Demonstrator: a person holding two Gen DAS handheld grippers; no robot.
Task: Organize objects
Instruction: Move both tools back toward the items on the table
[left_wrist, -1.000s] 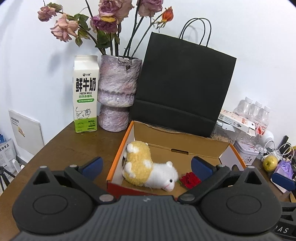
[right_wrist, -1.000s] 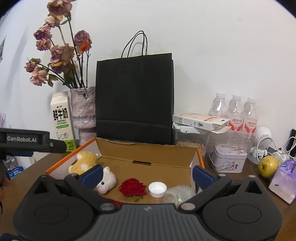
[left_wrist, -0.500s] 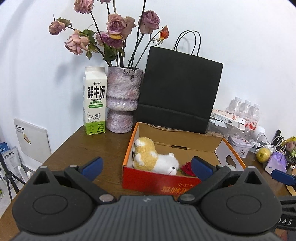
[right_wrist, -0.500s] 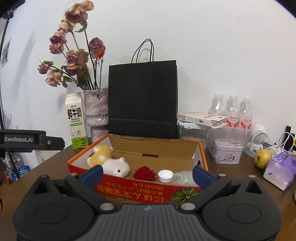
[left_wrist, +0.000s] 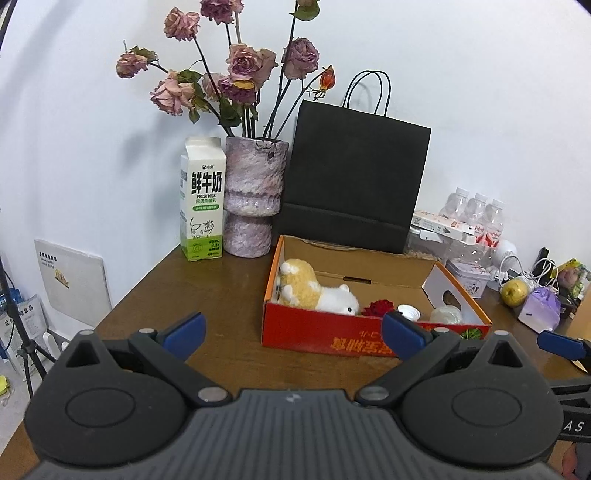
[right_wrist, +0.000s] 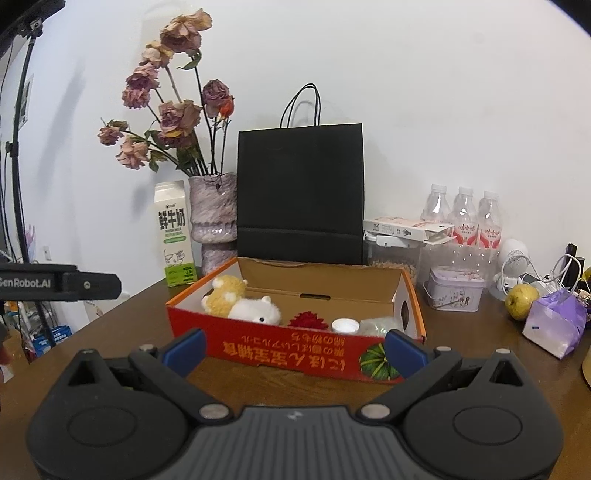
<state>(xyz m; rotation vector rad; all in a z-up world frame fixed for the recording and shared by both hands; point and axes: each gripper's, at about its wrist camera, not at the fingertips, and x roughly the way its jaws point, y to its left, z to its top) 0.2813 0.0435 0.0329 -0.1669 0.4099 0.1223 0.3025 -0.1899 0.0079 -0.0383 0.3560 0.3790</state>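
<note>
Both tools, left tool (left_wrist: 291, 332) and right tool (right_wrist: 293, 349), are spread wide, nothing gripped. A fluffy plush sheep (right_wrist: 242, 304) is tucked in the glossy red cardboard box (right_wrist: 295, 354) on the wooden desk (left_wrist: 221, 295).

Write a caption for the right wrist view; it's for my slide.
Open right gripper facing a red cardboard box holding a plush toy.

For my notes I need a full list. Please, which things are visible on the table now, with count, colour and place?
red cardboard box: 1, table centre
plush toy: 1, yellow-white, box left
fabric rose: 1, red, box middle
bottle cap: 1, white, box right
paper bag: 1, black, behind box
milk carton: 1, white-green, back left
vase: 1, purple, beside carton
water bottles: 3, clear, back right
pear: 1, yellow, right
left claw: open
right claw: open
</note>
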